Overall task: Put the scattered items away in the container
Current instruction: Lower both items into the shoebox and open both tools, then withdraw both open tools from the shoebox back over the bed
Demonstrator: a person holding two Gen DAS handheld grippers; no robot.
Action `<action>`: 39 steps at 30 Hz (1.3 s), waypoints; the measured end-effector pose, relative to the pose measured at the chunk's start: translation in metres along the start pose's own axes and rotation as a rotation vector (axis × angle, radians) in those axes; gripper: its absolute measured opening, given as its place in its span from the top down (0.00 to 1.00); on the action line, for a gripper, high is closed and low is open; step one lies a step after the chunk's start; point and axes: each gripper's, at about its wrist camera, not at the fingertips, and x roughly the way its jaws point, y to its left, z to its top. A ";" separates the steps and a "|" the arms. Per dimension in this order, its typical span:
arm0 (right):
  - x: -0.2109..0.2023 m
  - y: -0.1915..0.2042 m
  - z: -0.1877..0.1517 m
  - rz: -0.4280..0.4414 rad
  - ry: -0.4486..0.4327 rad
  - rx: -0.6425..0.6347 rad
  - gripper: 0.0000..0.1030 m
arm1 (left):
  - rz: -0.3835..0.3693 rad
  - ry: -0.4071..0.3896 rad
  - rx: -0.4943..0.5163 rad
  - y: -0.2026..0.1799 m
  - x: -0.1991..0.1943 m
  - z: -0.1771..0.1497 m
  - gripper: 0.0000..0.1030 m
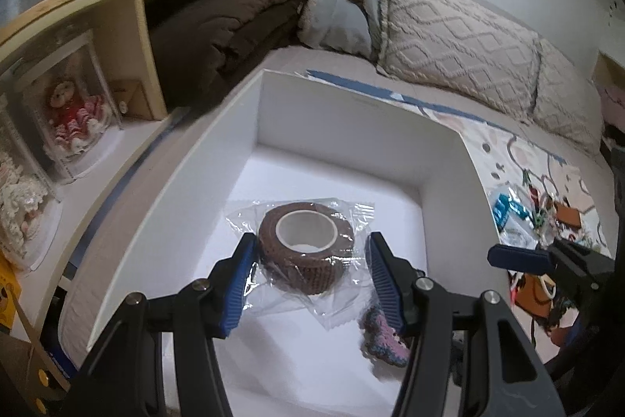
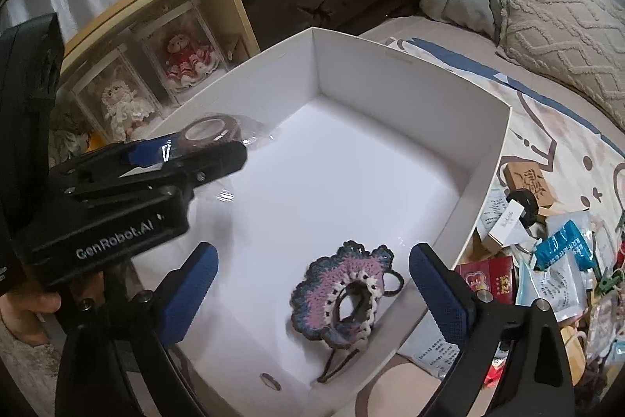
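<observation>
In the left wrist view, the left claw [image 1: 310,274] pinches a bagged tape roll [image 1: 306,245] above the white box [image 1: 343,112]; slick wrapping could slip. In the right wrist view, the right claw [image 2: 312,290] stands spread over a crocheted scrunchie [image 2: 343,296] lying inside; its cord might snag.
</observation>
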 end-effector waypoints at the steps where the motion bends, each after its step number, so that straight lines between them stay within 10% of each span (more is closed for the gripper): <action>1: 0.001 -0.001 -0.001 -0.001 0.005 -0.005 0.05 | 0.003 0.005 0.012 -0.001 0.001 0.000 0.45; 14: 0.000 0.000 -0.004 -0.007 0.017 -0.015 0.05 | 0.003 0.056 -0.010 0.003 0.006 -0.002 0.21; 35: -0.004 -0.005 -0.004 0.001 0.009 0.007 0.05 | 0.027 0.007 0.014 -0.002 -0.015 0.002 0.20; 39: -0.006 -0.006 -0.004 -0.002 -0.001 0.009 0.05 | 0.024 -0.028 0.016 -0.002 -0.023 0.004 0.02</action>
